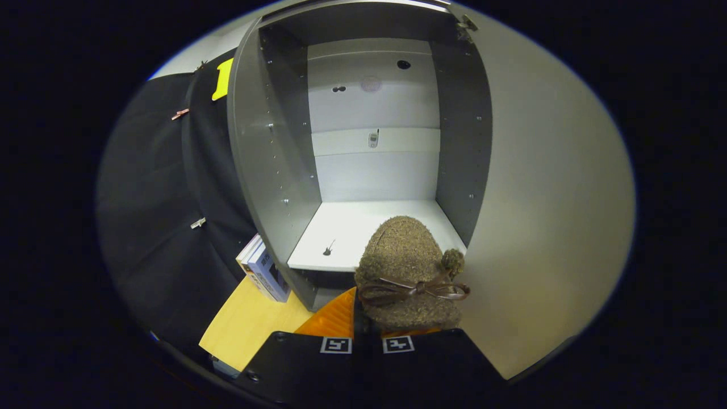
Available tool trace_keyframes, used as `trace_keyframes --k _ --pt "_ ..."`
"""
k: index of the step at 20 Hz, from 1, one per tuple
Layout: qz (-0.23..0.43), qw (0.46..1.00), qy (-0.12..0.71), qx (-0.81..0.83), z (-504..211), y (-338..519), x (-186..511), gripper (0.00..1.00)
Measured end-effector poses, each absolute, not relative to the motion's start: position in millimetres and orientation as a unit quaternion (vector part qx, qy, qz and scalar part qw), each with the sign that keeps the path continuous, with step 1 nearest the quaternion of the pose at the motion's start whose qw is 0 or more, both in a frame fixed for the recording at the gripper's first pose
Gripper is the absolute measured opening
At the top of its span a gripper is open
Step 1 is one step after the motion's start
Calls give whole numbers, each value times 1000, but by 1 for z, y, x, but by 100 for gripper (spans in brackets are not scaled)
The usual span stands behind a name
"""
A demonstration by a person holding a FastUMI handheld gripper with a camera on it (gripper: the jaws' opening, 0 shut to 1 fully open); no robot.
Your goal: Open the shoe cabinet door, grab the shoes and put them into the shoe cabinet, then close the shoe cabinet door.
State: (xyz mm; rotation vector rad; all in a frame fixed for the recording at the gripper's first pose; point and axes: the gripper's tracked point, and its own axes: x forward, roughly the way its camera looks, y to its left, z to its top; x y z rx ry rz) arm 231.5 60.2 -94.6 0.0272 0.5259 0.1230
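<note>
1 brown fuzzy shoe (pixel 408 267) sits in the gripper (pixel 366 335), its heel end down between the 2 orange fingers (pixel 335 318) and its rounded toe reaching forward over the front edge of the cabinet's shelf. The fingers close on the heel from either side, with the left one plainly visible against the shoe and the right one mostly covered by it. On the shoe's top lies 1 dark brown ribbon bow (pixel 417 289), and 1 small pompom (pixel 452 260) sits at its right side.

Just ahead of the fingers stands 1 shoe cabinet (pixel 272 142), grey, its inside open toward the camera. Its 1 white shelf (pixel 341 233) lies directly beyond the fingertips, with 1 small dark mark on it to the left of the shoe. The cabinet door (pixel 545 199) stands swung open to the right of the fingers, a wide pale panel with 1 hinge (pixel 467 24) at its top corner.

To the left of the fingers, beside the cabinet's base, 2 books (pixel 264 270) lean on a light wooden surface (pixel 250 324). Beyond them hangs the black cloth wall (pixel 164 199).
</note>
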Motion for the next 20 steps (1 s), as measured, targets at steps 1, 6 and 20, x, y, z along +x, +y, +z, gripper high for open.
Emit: trace_keyframes --k 1,6,20 --pt "59 965 257 11 -90 62 243 5" --pt "51 965 258 13 -78 71 300 5" --pt "43 946 317 42 -130 86 458 5"
